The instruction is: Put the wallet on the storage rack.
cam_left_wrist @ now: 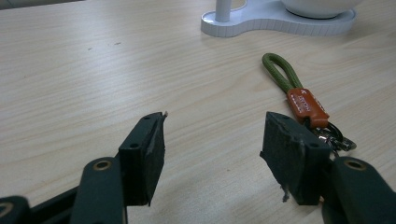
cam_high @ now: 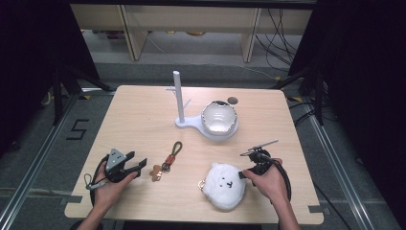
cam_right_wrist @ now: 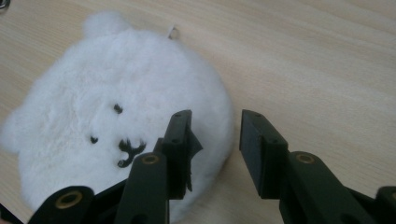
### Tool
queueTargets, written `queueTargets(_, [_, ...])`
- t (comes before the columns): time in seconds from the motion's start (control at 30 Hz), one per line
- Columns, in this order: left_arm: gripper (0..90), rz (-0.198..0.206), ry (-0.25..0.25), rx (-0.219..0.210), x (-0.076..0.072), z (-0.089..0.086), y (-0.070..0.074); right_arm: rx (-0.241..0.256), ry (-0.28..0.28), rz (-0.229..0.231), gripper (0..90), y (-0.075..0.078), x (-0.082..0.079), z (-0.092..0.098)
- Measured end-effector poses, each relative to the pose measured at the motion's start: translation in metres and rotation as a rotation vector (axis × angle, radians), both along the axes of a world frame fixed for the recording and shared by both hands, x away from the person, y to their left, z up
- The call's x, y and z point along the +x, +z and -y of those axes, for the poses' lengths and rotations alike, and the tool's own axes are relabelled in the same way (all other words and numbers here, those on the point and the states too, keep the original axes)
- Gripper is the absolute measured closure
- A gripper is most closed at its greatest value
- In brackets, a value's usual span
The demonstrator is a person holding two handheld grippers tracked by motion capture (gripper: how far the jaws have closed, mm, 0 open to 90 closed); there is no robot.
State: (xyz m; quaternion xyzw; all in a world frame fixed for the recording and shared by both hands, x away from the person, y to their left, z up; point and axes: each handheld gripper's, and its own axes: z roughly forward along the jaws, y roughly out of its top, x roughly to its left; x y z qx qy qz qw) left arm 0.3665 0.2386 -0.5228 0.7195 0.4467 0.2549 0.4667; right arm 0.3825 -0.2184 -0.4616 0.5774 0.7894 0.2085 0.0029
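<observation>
A light wooden desk (cam_high: pixel 139 120) is carrying everything here. In the high view, the left gripper (cam_high: pixel 139 167) is sitting at the lower left of the frame in the person's left hand (cam_high: pixel 109 184), with its 2 jaws standing wide apart and holding nothing. In the left gripper view, bare wood is showing between those jaws, and a keychain (cam_left_wrist: pixel 303 100) with an olive-green cord loop and an orange tag is lying at the right of the frame, its metal ring partly hidden behind the right-hand jaw. In the high view a small brown figure (cam_high: pixel 156 172) is lying at the near end of that keychain.

The right gripper (cam_high: pixel 242 175) is sitting at the lower right, held by the right hand (cam_high: pixel 268 183), its jaws open and empty. In the right gripper view, the jaw on the left is lying over the edge of a white fluffy bear-face pouch (cam_right_wrist: pixel 107 121), while the other jaw is hanging over bare wood.

Toward the upper middle of the high view, a white stand (cam_high: pixel 184 120) with an upright post is carrying a shiny bowl (cam_high: pixel 219 116) on its base.
</observation>
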Motion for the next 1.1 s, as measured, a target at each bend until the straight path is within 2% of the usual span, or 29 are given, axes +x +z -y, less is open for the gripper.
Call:
queueTargets(0.07, [38.3, -0.002, -0.003, 0.000, 0.000, 0.000, 0.000, 0.007, 0.004, -0.019, 62.3, -0.003, 0.002, -0.003])
queueTargets(0.13, [38.3, -0.002, -0.004, 0.000, 0.001, 0.000, 0.000, 0.008, 0.013, -0.018, 62.1, -0.004, 0.002, -0.003])
queueTargets(0.23, [38.3, -0.002, -0.004, 0.002, 0.001, 0.000, 0.000, 0.001, 0.023, -0.049, 61.1, -0.006, 0.004, -0.005])
queueTargets(0.37, [38.3, -0.002, -0.003, 0.002, 0.001, 0.000, 0.000, -0.007, 0.039, -0.060, 60.2, -0.007, 0.005, -0.006])
queueTargets(0.4, [38.3, -0.004, -0.004, 0.003, 0.001, 0.000, 0.000, -0.001, 0.070, -0.052, 59.6, -0.009, 0.007, -0.007])
queueTargets(0.8, [38.3, -0.001, -0.007, 0.002, 0.001, 0.001, -0.001, -0.041, 0.090, -0.094, 59.1, -0.011, 0.012, -0.013])
queueTargets(1.0, [38.3, -0.002, -0.006, 0.005, 0.001, 0.001, -0.001, -0.037, 0.098, -0.086, 64.7, -0.013, 0.013, -0.013])
queueTargets(1.1, [38.3, -0.002, -0.007, 0.005, 0.001, 0.001, -0.001, -0.051, 0.093, -0.106, 68.6, -0.012, 0.013, -0.014])
